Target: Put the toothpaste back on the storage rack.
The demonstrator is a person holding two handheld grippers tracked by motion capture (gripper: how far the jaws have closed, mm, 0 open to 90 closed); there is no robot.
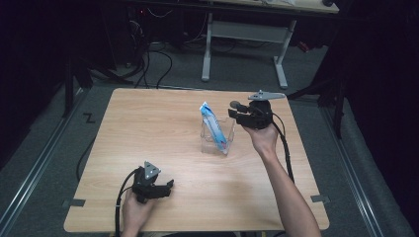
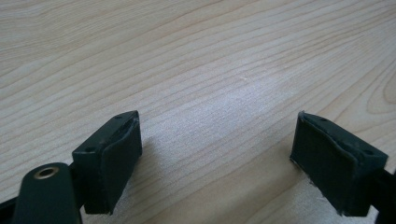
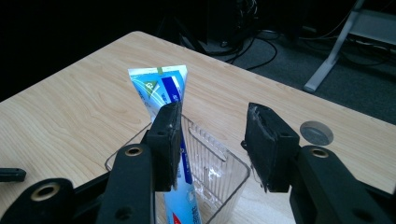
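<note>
Near edge of table (image 1: 168,217): left gripper (image 1: 165,187) is held low over bare wood, jaws spread wide with nothing between them (confirmed in the left gripper view (image 2: 217,154)); it is well apart from the work.

Mid-table: a toothpaste tube (image 1: 216,127) stands tilted in a clear plastic cup (image 1: 217,143), crimped end up and leaning away toward the far left, cap end hidden down in the cup.

Just beyond and to the right: right gripper (image 1: 233,109) is held beside the tube's upper end. In the right gripper view its jaws (image 3: 212,140) are parted and empty, hovering over the cup (image 3: 224,182), the tube (image 3: 161,88) just outside one pad.

Judged step: placement looks done and release complete. Advice: the gripper is best lifted straight up and back, so that tube and cup rim are not clipped and the light cup is not tipped.
</note>
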